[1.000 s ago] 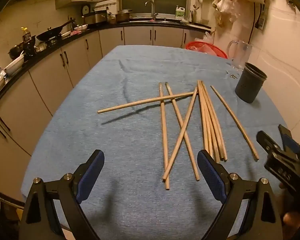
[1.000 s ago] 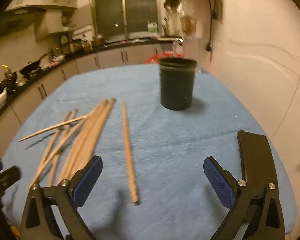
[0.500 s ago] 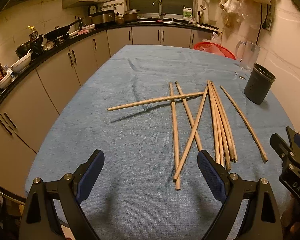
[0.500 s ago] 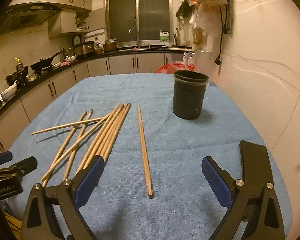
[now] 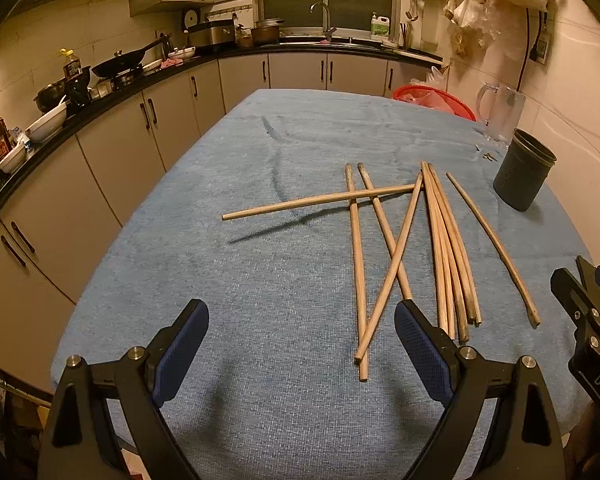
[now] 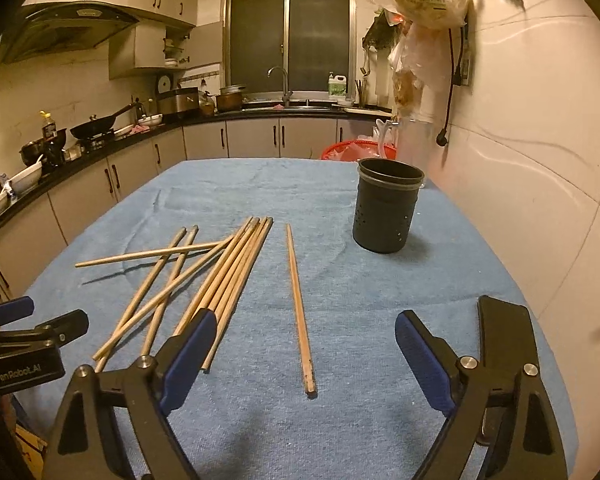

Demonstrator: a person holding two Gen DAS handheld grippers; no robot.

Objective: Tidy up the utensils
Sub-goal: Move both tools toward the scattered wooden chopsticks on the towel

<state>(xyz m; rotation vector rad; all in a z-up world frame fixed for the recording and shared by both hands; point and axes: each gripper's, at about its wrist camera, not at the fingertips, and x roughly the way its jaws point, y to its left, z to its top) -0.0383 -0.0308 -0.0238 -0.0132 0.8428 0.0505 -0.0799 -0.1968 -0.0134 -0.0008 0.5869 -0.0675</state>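
Several wooden chopsticks (image 5: 440,248) lie in a loose, crossed pile on the blue cloth (image 5: 260,280). One chopstick (image 6: 298,308) lies alone to the right of the pile (image 6: 228,280). A dark perforated holder (image 6: 386,208) stands upright and empty-looking at the far right, also in the left wrist view (image 5: 524,176). My left gripper (image 5: 300,316) hangs open over the cloth, left of the pile's near ends. My right gripper (image 6: 306,322) is wide, its jaws closing, above the lone chopstick's near end without touching it.
A red basket (image 5: 436,98) and a clear glass jug (image 5: 500,116) sit beyond the holder. A tiled wall (image 6: 540,200) runs close along the table's right side. Kitchen counters with a wok (image 5: 124,60) and bowls curve around the left and back.
The right gripper has drawn back a little from the holder and its jaws have narrowed slightly. The left gripper's view has barely shifted. The chopsticks and holder lie where they were.
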